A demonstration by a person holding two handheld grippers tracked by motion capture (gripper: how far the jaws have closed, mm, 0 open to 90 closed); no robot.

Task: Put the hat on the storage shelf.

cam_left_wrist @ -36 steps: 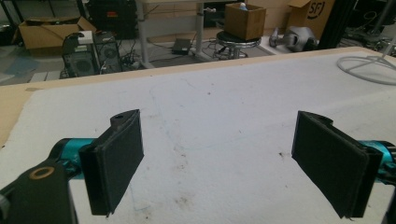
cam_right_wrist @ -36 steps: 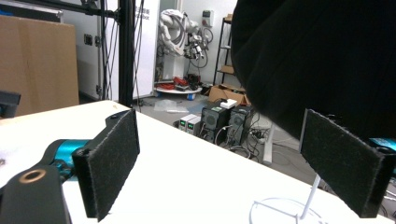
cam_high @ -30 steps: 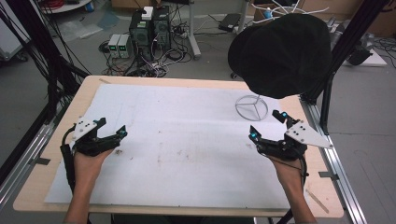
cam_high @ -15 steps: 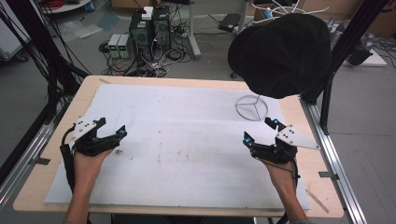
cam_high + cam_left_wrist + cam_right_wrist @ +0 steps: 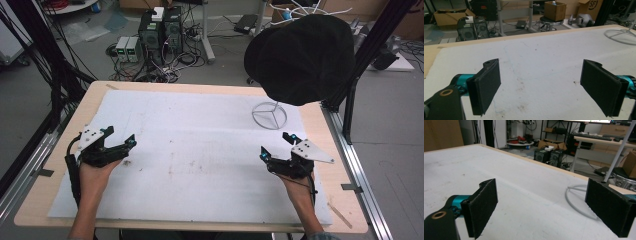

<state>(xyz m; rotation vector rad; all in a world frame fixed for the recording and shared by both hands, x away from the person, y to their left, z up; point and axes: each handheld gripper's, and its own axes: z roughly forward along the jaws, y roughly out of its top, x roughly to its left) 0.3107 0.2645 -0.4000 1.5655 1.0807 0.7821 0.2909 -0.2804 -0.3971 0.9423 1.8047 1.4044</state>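
Note:
A black hat (image 5: 300,55) rests on a white wire stand whose ring base (image 5: 269,115) sits at the far right of the white sheet (image 5: 200,120). My right gripper (image 5: 274,143) is open and empty, just in front of that ring base and apart from it. In the right gripper view, the gripper (image 5: 541,207) has its jaws wide apart, with the ring base (image 5: 576,205) lying beyond them. My left gripper (image 5: 121,136) is open and empty at the sheet's left side. The left gripper view looks past that gripper (image 5: 541,87) across stained white sheet toward the ring base (image 5: 621,35).
The wooden table (image 5: 50,165) borders the sheet on all sides. Black frame posts (image 5: 350,95) stand at the right edge, by the hat. Computer towers (image 5: 160,25) and cables lie on the floor beyond the far edge.
My right gripper has drawn back from the stand, toward the person and a little left. The left gripper has stayed in place.

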